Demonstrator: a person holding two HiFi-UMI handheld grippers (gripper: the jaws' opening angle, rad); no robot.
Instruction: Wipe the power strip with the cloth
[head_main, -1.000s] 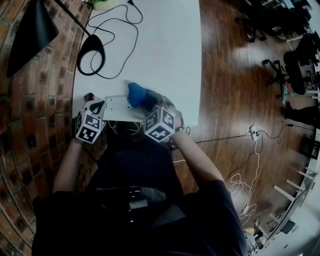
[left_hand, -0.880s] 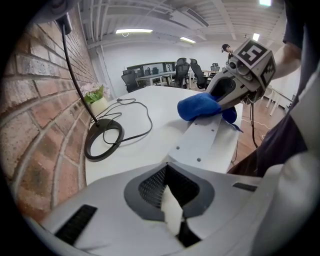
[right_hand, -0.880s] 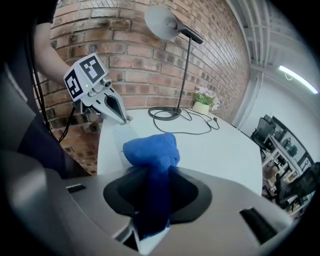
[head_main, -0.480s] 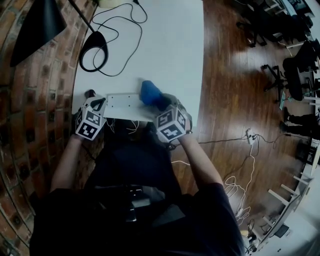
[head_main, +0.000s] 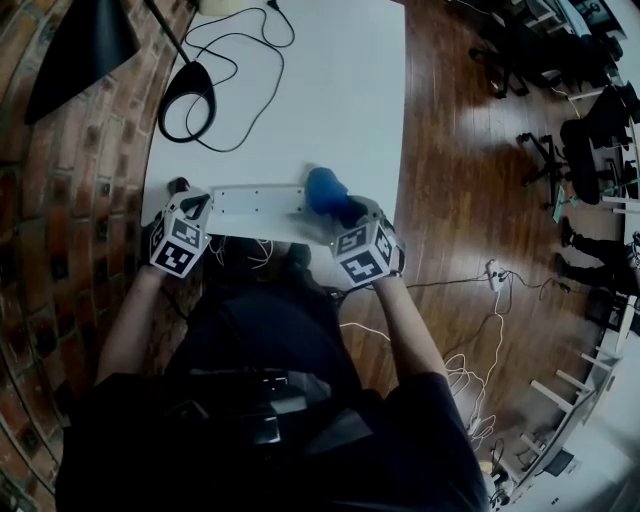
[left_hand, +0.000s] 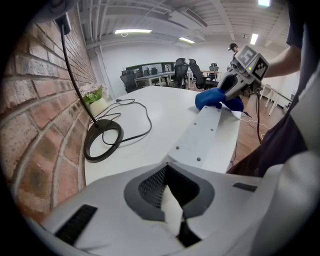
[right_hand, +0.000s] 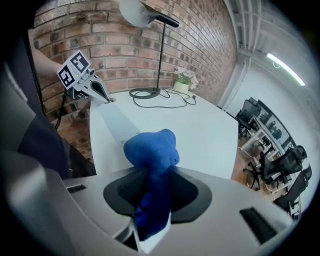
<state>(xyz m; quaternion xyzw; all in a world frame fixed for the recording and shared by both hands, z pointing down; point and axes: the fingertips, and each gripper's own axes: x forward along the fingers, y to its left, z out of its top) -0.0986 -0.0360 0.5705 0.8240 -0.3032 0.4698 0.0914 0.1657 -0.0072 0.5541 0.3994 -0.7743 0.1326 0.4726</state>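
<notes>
Cloth (right_hand: 150, 150), blue and bunched, is clamped between the fingers of the right gripper (right_hand: 149, 212); we find its free end resting on the right end of the power strip (head_main: 255, 203). Fingers of the left gripper (left_hand: 172, 212) are fully together, tips at the power strip's left end. We note the power strip lies along the near edge of the white tabletop (head_main: 330, 90), well apart from a black lamp base (head_main: 188, 105).

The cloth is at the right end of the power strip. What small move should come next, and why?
Probably slide the cloth along the power strip toward the left gripper: the right gripper clamps it at the strip's right end, and the left gripper, shut, sits at the other end.
</notes>
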